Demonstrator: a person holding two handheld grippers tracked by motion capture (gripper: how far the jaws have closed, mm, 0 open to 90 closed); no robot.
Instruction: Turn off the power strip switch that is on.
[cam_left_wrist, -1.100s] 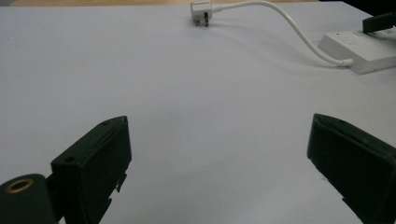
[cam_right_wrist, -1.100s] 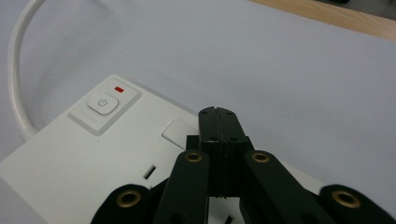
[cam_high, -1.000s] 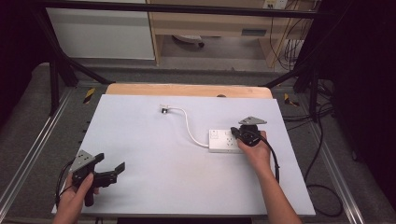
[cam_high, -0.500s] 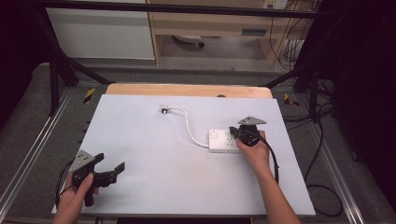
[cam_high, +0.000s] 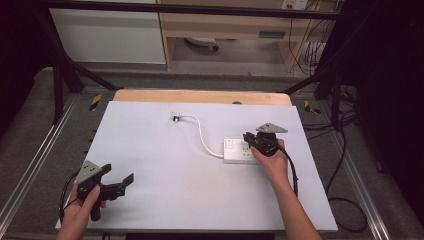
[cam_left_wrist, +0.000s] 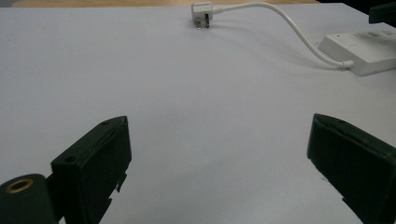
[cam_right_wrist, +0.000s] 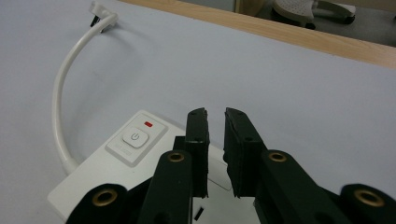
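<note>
A white power strip (cam_high: 239, 151) lies right of centre on the white table top (cam_high: 165, 175). Its white cable (cam_high: 202, 135) curves back to a plug (cam_high: 176, 117) lying loose on the table. My right gripper (cam_high: 248, 137) is over the strip's right end, its jaws nearly together with nothing between them. In the right gripper view the gripper (cam_right_wrist: 215, 114) hovers just past the strip's power button (cam_right_wrist: 135, 137). My left gripper (cam_high: 119, 173) rests open near the front left corner. From the left gripper (cam_left_wrist: 217, 154), the plug (cam_left_wrist: 201, 9) and strip (cam_left_wrist: 359, 46) lie far ahead.
A wooden edge (cam_high: 200, 96) runs along the back of the table. Metal rails (cam_high: 35, 165) flank both sides, and black frame legs (cam_high: 65, 75) stand at the rear corners. Dark cables (cam_high: 345, 200) trail on the floor at the right.
</note>
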